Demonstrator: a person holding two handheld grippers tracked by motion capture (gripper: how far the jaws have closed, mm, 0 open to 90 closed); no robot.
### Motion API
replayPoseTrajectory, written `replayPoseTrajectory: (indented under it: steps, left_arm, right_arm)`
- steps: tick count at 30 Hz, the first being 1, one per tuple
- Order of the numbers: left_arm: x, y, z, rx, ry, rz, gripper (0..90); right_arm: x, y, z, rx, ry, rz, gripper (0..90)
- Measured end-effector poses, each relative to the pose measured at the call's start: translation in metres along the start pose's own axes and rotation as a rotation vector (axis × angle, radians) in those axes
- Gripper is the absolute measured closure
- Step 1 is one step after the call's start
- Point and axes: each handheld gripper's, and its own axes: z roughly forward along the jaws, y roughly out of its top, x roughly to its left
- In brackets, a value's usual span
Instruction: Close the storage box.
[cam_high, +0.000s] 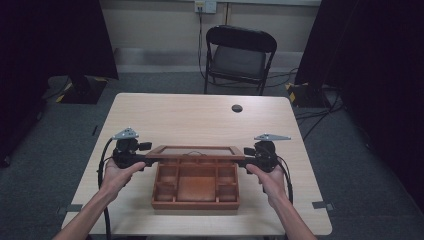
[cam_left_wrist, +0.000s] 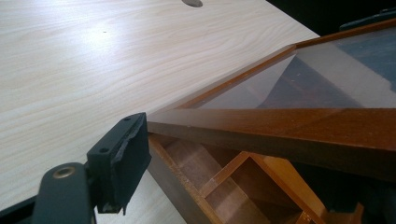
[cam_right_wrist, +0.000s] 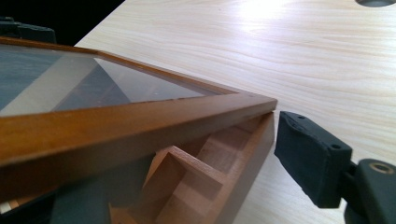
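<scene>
centrally, near the front edge of the worktop (cam_high: 200, 115), a wooden compartment box (cam_high: 195, 187) is seen, its glass-paned lid (cam_high: 195, 151) raised and tilted open. the lid's left end is gripped by the left gripper (cam_high: 146, 161) and its right end by the right gripper (cam_high: 246, 159) — each set of jaws closed on the frame, one jaw alongside.
</scene>
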Motion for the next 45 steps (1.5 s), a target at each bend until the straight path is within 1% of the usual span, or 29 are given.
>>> replayPoseTrajectory:
  steps: [2,4,6,8,11,13,15,16,17,19,21,22,25,26,27,28,29,30,31,33,34,35,36,39,40,41,42,44,45]
  left_arm:
    - [0.001,0.0,0.0,0.005,-0.005,0.001,21.2]
    - [0.0,-0.001,0.0,0.008,-0.01,-0.013,20.1]
    - [-0.002,-0.002,0.0,0.004,-0.017,-0.017,20.3]
    - [-0.003,-0.002,-0.001,0.007,-0.015,-0.011,20.3]
    - [-0.004,-0.002,-0.002,0.004,-0.014,-0.013,19.8]
    - [-0.003,-0.002,-0.001,0.01,-0.01,-0.013,18.5]
    - [-0.003,-0.003,-0.001,0.012,-0.013,-0.017,17.6]
    - [-0.004,-0.003,-0.001,0.013,-0.008,-0.015,17.8]
    - [-0.004,-0.003,-0.001,0.013,-0.008,-0.015,18.0]
    - [-0.005,-0.005,-0.002,0.025,-0.005,-0.003,18.1]
    - [-0.006,-0.007,-0.001,0.029,-0.007,-0.005,17.9]
    - [-0.006,-0.008,-0.001,0.035,-0.007,0.006,17.9]
    - [-0.006,-0.008,-0.001,0.031,-0.011,0.003,17.9]
    - [-0.006,-0.007,-0.001,0.029,-0.011,0.003,17.9]
    - [-0.006,-0.007,-0.001,0.029,-0.012,0.003,17.9]
    - [-0.006,-0.008,-0.001,0.031,-0.012,0.004,17.9]
    - [-0.006,-0.008,-0.001,0.032,-0.011,0.004,17.9]
    - [-0.007,-0.008,-0.001,0.033,-0.006,0.005,17.9]
    - [-0.007,-0.008,-0.001,0.032,-0.007,0.003,17.9]
    - [-0.008,-0.008,-0.002,0.039,-0.014,0.009,17.9]
    - [-0.009,-0.008,-0.002,0.045,-0.007,0.016,17.9]
    - [-0.009,-0.008,-0.002,0.045,-0.007,0.016,17.9]
    - [-0.009,-0.01,-0.003,0.051,-0.007,0.02,17.9]
    - [-0.01,-0.013,-0.003,0.06,-0.008,0.028,17.6]
    - [-0.01,-0.013,-0.002,0.055,-0.01,0.02,17.6]
    - [-0.01,-0.013,-0.002,0.055,-0.01,0.02,17.6]
    - [-0.01,-0.013,-0.002,0.055,-0.01,0.024,17.6]
    - [-0.01,-0.013,-0.002,0.052,-0.011,0.021,17.7]
    - [-0.01,-0.013,-0.002,0.052,-0.011,0.021,17.7]
  right_arm:
    - [-0.002,-0.001,-0.002,0.001,-0.002,0.004,27.6]
    - [-0.003,-0.002,-0.004,0.004,0.002,0.005,27.9]
    - [-0.002,-0.004,-0.004,0.006,0.0,0.004,28.6]
    - [-0.002,-0.005,-0.006,0.01,0.003,0.009,28.1]
    - [-0.003,-0.006,-0.01,0.005,-0.002,0.009,28.0]
    - [-0.007,-0.008,-0.017,-0.003,-0.016,0.013,28.3]
    - [-0.009,-0.009,-0.019,-0.006,-0.022,0.015,28.3]
    - [-0.014,-0.012,-0.023,-0.008,-0.033,0.026,28.3]
    - [-0.014,-0.012,-0.023,-0.008,-0.033,0.026,28.3]
    - [-0.018,-0.014,-0.026,-0.014,-0.047,0.035,28.3]
    - [-0.021,-0.014,-0.029,-0.024,-0.05,0.043,28.4]
    - [-0.021,-0.012,-0.029,-0.029,-0.054,0.048,28.4]
    - [-0.02,-0.008,-0.029,-0.039,-0.052,0.043,29.7]
    - [-0.019,-0.006,-0.029,-0.044,-0.054,0.034,36.1]
    - [-0.017,-0.003,-0.03,-0.045,-0.044,0.02,38.5]
    - [-0.015,0.0,-0.03,-0.053,-0.046,0.015,36.4]
    - [-0.013,0.003,-0.031,-0.061,-0.042,0.013,36.3]
    - [-0.009,0.01,-0.033,-0.079,-0.035,0.003,36.8]
    - [-0.007,0.013,-0.033,-0.084,-0.027,0.001,37.1]
    - [-0.003,0.02,-0.033,-0.088,0.001,-0.003,38.2]
    - [-0.001,0.023,-0.034,-0.088,0.02,-0.011,38.8]
    - [-0.001,0.023,-0.034,-0.088,0.02,-0.011,38.8]
    - [0.005,0.029,-0.034,-0.093,0.045,-0.025,45.4]
    - [0.015,0.041,-0.032,-0.108,0.094,-0.052,48.1]
    - [0.019,0.045,-0.031,-0.108,0.111,-0.062,48.7]
    - [0.019,0.045,-0.031,-0.108,0.111,-0.062,48.7]
    - [0.028,0.051,-0.027,-0.107,0.15,-0.086,50.0]
    - [0.038,0.055,-0.023,-0.1,0.181,-0.102,51.9]
    - [0.038,0.055,-0.023,-0.1,0.181,-0.102,51.9]
